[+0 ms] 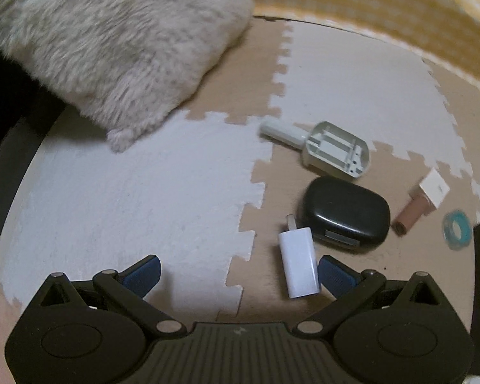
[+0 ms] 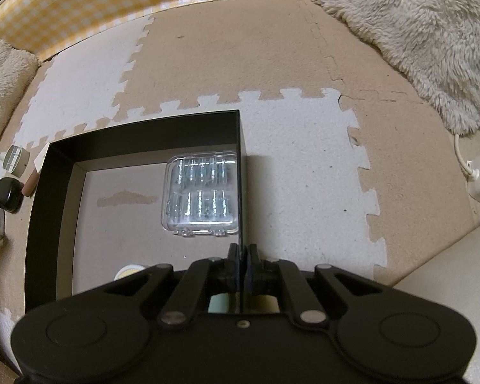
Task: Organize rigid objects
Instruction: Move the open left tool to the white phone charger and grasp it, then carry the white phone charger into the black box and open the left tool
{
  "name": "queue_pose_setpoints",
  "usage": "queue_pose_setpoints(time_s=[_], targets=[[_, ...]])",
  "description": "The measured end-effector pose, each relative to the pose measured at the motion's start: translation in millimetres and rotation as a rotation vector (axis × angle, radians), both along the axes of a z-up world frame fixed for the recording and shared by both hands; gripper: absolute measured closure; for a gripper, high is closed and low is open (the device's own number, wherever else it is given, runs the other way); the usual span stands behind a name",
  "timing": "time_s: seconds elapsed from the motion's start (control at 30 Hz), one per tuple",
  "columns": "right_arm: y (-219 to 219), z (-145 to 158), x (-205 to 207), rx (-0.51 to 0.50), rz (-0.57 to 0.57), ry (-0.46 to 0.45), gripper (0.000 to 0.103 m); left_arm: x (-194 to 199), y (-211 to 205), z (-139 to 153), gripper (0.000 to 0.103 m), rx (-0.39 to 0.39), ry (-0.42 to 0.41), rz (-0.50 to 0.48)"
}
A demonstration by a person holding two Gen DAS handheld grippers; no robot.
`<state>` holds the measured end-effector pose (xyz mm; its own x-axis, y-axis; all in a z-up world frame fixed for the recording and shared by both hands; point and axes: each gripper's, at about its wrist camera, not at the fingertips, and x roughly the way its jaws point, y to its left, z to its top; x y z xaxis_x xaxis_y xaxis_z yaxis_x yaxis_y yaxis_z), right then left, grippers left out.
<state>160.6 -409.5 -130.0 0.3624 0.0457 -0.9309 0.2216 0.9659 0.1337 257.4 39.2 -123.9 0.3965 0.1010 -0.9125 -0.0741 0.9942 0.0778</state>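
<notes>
- beige and white foam puzzle mat (image 1: pixel 144 192) underlies everything.
- left gripper (image 1: pixel 238 273), jaws wide and empty, should centre over the white plastic charger block (image 1: pixel 299 264) beside the glossy black oval case (image 1: pixel 345 216).
- right gripper (image 2: pixel 242 264) pinches the black cardboard box (image 2: pixel 137 129) wall, steadying it.

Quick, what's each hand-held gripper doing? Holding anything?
Left hand-held gripper: open, empty, above the white charger.
Right hand-held gripper: shut on the black box wall.
</notes>
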Motion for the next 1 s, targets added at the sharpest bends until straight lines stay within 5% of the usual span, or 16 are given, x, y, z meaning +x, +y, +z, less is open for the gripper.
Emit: queue_pose_setpoints(time_s=[0.23, 0.4, 0.57, 0.87, 1.0], targets=[[-0.1, 0.2, -0.1, -0.002, 0.001, 0.0, 0.098, -2.1, 7.6, 3.7, 0.0, 0.074, -0.031, 0.077], [0.1, 0.1, -0.6, -0.002, 0.001, -0.001, 0.098, -4.1, 3.5, 8.0, 0.0, -0.028, -0.072, 0.074], [0.4, 0.3, -0.2, -0.006, 0.003, 0.0, 0.098, -2.1, -5.1, -3.3, 0.029, -0.083, -0.059, 0.053], [0.5, 0.3, -1.0, -0.008, 0.005, -0.001, 0.098, -1.4, -2.6, -22.1, 0.065, -0.124, -0.006, 0.106], [0.6, 0.2, -0.9, -0.008, 0.005, -0.001, 0.098, -2.1, 2.8, -20.5, 0.066, -0.158, -0.022, 0.133]])
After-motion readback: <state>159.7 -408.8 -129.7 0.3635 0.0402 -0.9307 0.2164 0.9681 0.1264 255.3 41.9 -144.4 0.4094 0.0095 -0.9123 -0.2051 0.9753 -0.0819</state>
